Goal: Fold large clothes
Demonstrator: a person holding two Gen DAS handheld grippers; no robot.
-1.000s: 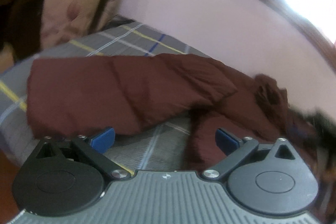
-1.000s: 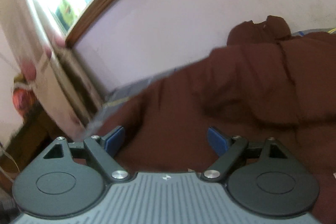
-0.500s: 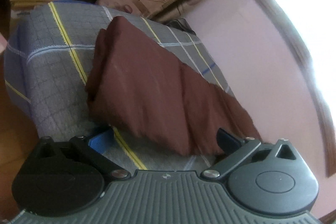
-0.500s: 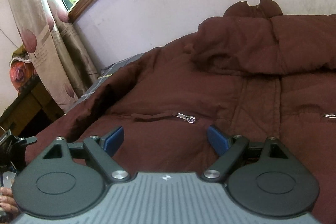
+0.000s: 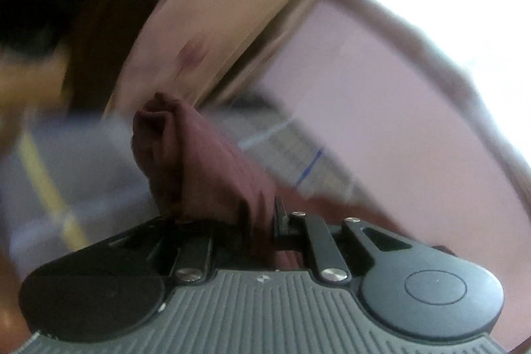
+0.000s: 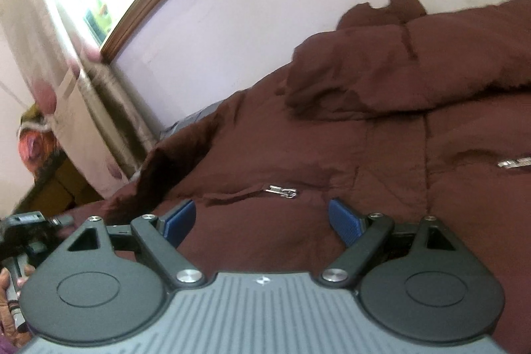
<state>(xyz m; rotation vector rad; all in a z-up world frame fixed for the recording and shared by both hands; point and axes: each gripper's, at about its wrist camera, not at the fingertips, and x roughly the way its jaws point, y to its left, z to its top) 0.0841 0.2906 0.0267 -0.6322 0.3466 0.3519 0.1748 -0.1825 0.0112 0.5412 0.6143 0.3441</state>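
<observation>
A dark maroon padded jacket (image 6: 365, 138) lies spread on the bed and fills the right wrist view, its hood bunched against the wall. My right gripper (image 6: 262, 218) hovers open just above the jacket front, a pocket zipper pull (image 6: 282, 190) lying between and just beyond its blue pads (image 6: 179, 218). In the blurred left wrist view, my left gripper (image 5: 259, 221) is shut on a bunched fold of the jacket (image 5: 199, 161), which stands up ahead of the jaws above the bedcover. Its pads are hidden by the cloth.
A grey checked bedcover (image 5: 83, 181) with yellow and blue lines lies under the jacket. A pale wall (image 5: 381, 105) and window frame run along the far side. A patterned curtain (image 5: 215, 22) hangs at the bed's corner. A person's hand (image 6: 10, 287) shows at the lower left.
My left gripper went from wide open to shut on the jacket's edge and swung with the cloth lifted. My right gripper sank slightly closer to the jacket front, still open.
</observation>
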